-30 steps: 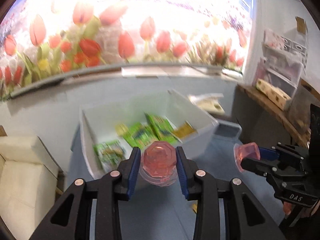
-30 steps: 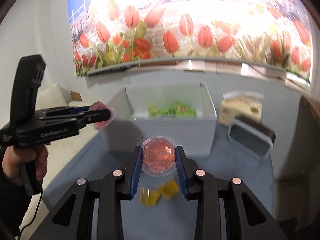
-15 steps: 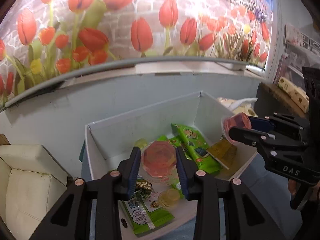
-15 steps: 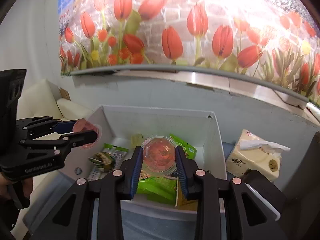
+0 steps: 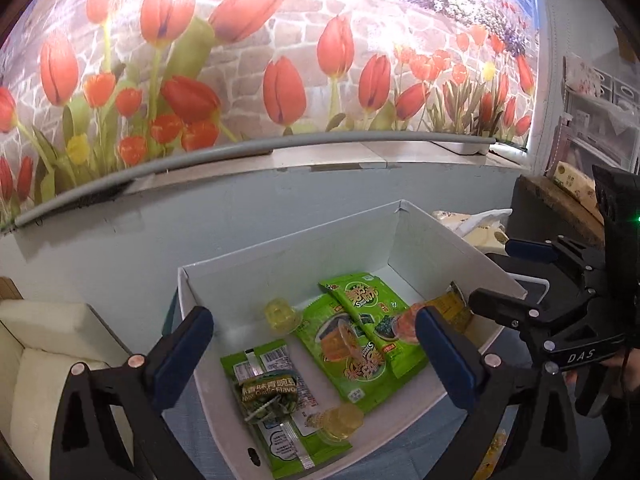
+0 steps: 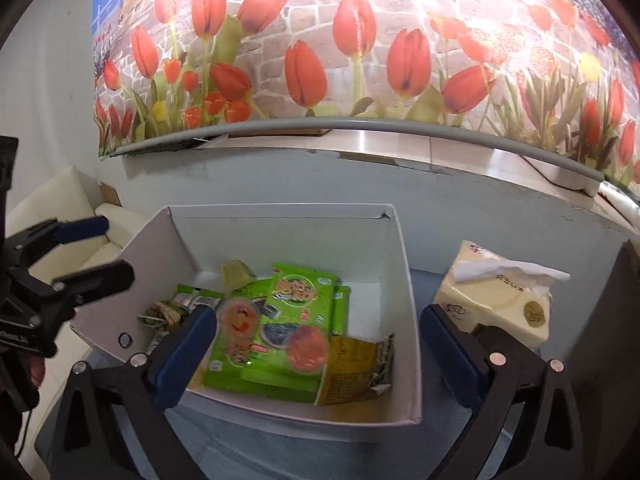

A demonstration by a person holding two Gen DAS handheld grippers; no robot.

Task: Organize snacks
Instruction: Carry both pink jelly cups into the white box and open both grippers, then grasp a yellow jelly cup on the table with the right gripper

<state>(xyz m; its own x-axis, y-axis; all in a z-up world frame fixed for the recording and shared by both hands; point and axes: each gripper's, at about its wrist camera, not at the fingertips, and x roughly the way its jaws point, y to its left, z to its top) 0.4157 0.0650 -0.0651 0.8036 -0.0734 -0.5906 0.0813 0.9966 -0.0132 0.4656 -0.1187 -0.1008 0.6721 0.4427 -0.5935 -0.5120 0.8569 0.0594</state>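
A white cardboard box (image 5: pixel 288 252) (image 6: pixel 404 280) holds green snack packets (image 5: pixel 360 320) (image 6: pixel 296 292), yellow jelly cups (image 5: pixel 280 312) and a yellow packet (image 6: pixel 352 368). Two pink jelly cups lie on the green packets: one (image 5: pixel 340 342) (image 6: pixel 240 316) and another (image 5: pixel 406 326) (image 6: pixel 306 346), blurred in the right wrist view. My left gripper (image 5: pixel 312 344) is open and empty above the box. My right gripper (image 6: pixel 316 340) is open and empty above the box. Each gripper shows in the other's view, the right (image 5: pixel 520 276) and the left (image 6: pixel 88 248).
A tissue pack (image 6: pixel 496 300) stands right of the box on the blue table (image 6: pixel 440 432). A cream sofa (image 5: pixel 36 344) is at the left. A tulip mural wall (image 5: pixel 280 80) with a grey ledge runs behind the box. A wooden shelf (image 5: pixel 560 200) is at the far right.
Both grippers opened over the box and let go of their pink jelly cups, which dropped onto the green packets. Both grippers also moved closer over the box.
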